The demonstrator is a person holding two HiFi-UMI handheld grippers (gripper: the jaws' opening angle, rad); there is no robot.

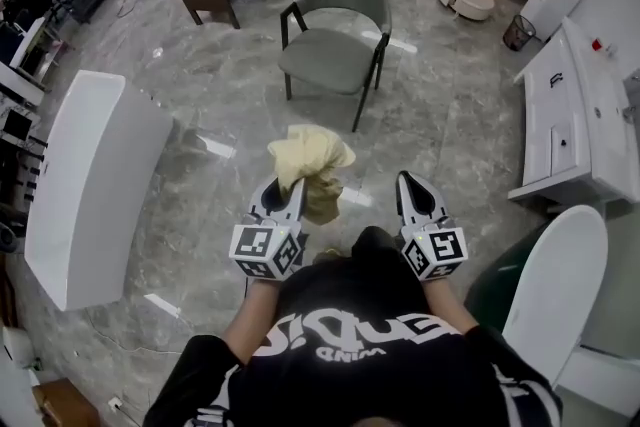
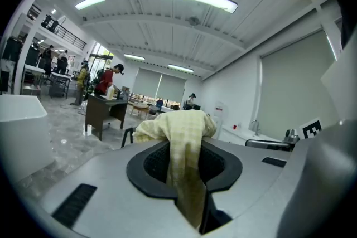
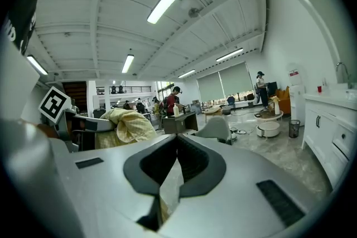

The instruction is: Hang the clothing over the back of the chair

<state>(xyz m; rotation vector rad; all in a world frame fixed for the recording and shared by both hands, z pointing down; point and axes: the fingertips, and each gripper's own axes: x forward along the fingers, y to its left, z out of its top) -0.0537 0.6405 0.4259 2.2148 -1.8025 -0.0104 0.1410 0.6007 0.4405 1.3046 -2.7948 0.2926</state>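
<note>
Nearest the head camera: the person's black printed shirt (image 1: 360, 335), with both arms stretched forward and a gripper in each hand.

Left gripper (image 1: 288, 190): jaws clamped on the clothing (image 1: 312, 160), a pale yellow checked garment. The cloth is pinched between the pads. A crumpled bunch stands above the jaw tips and a tail hangs down below them. In the left gripper view the fabric (image 2: 187, 142) fills the gap between the jaws.

Right gripper (image 1: 413, 183): jaw tips together, nothing between them. It is held beside the left gripper, near the garment but not touching it.

The clothing is held in the air above the grey marble floor (image 1: 220, 95), in front of the person.

Chair (image 1: 335, 30): grey-green padded armchair on dark legs, standing further ahead and well apart from the garment. Its seat and back are bare.

A white table (image 1: 95, 185) stands to the left and a white cabinet (image 1: 580, 115) to the right.
</note>
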